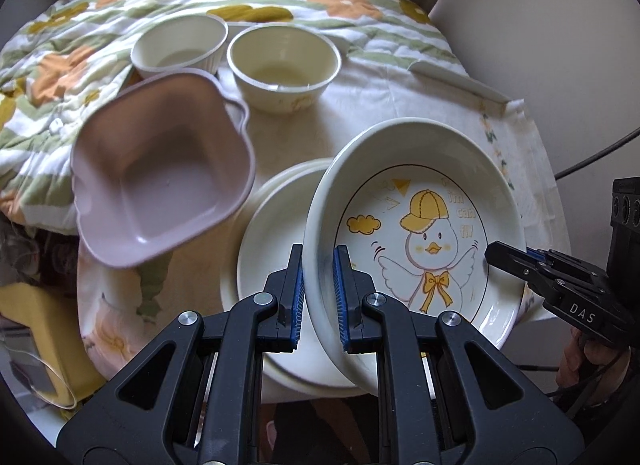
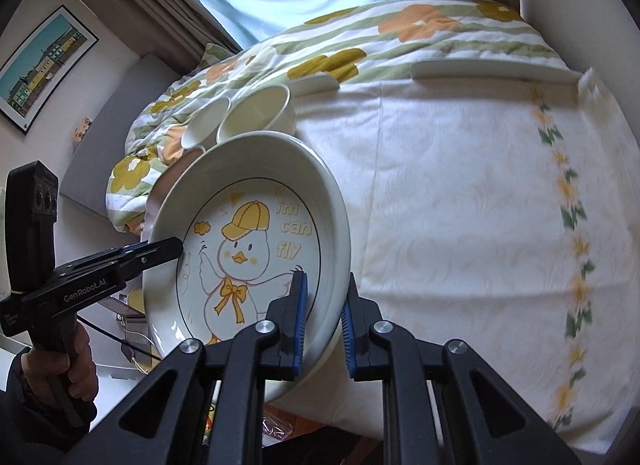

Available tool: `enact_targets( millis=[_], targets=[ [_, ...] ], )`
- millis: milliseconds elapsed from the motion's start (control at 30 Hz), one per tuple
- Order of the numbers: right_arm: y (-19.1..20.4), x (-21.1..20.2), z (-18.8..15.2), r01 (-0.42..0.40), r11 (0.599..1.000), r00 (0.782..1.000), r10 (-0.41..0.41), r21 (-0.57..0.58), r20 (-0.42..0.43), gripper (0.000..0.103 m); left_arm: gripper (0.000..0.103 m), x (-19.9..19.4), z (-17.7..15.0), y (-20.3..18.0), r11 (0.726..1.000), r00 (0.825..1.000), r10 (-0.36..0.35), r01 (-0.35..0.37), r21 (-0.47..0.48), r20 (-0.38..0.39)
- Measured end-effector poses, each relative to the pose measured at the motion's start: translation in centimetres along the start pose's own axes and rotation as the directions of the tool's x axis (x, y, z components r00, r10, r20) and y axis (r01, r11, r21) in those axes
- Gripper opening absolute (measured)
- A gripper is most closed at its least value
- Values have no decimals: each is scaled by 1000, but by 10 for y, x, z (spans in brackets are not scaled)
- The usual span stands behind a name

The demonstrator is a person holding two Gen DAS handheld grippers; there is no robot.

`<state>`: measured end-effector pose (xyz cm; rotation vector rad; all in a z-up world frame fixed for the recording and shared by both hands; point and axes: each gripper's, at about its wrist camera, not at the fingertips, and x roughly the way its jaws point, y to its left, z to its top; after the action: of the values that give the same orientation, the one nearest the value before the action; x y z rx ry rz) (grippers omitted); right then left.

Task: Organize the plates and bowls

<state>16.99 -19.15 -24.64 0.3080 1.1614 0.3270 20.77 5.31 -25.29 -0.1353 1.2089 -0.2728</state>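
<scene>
A deep white plate with a yellow-capped duck drawing (image 1: 424, 225) hangs tilted between both grippers. My left gripper (image 1: 318, 257) is shut on its near rim. My right gripper (image 1: 496, 255) clamps the opposite rim. The right wrist view shows the same duck plate (image 2: 256, 233), my right gripper (image 2: 326, 285) shut on its rim and my left gripper (image 2: 176, 245) on the far side. Below the duck plate lies a stack of plain white plates (image 1: 276, 233). A pink square bowl (image 1: 168, 185) sits to its left. Two cream bowls (image 1: 180, 45) (image 1: 284, 65) stand behind.
A cream tablecloth (image 2: 460, 205) with a flower border covers the table. Two flat white plates (image 2: 492, 71) (image 2: 316, 85) lie at its far edge against a floral quilt (image 1: 80, 45). A person's hand (image 2: 76, 365) holds the left gripper's handle.
</scene>
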Motion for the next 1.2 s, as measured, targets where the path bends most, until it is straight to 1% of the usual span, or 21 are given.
enact_targets(
  millis=[233,433,767,867,933,1033,1200],
  targets=[
    [1,16,-10,33,999,999,-34,-26,-35,15,12,22,-17,11,1000,999,0,-1,-29,-40],
    [2,24,-14,47,998,998,-48,-37,-43,15,13,31,-20,11,999,999,17,-19,-35,-51],
    [4,28,-16,51,998,997,-53,-45,-52,15,14,42,-16,5,998,996,61,-62,-10,-62],
    [6,28,-14,53,997,997,-56,-52,-46,15,14,45,-17,2,995,993,98,-97,22,-59],
    [7,27,-14,53,997,998,-56,-55,-40,15,14,47,-17,-3,990,989,136,-133,53,-60],
    [9,26,-14,60,996,997,-63,-67,-35,15,14,48,-18,-8,979,982,182,-177,100,-46],
    [11,27,-14,67,995,997,-70,-76,-33,15,15,49,-21,-16,960,971,240,-234,154,-23]
  ],
)
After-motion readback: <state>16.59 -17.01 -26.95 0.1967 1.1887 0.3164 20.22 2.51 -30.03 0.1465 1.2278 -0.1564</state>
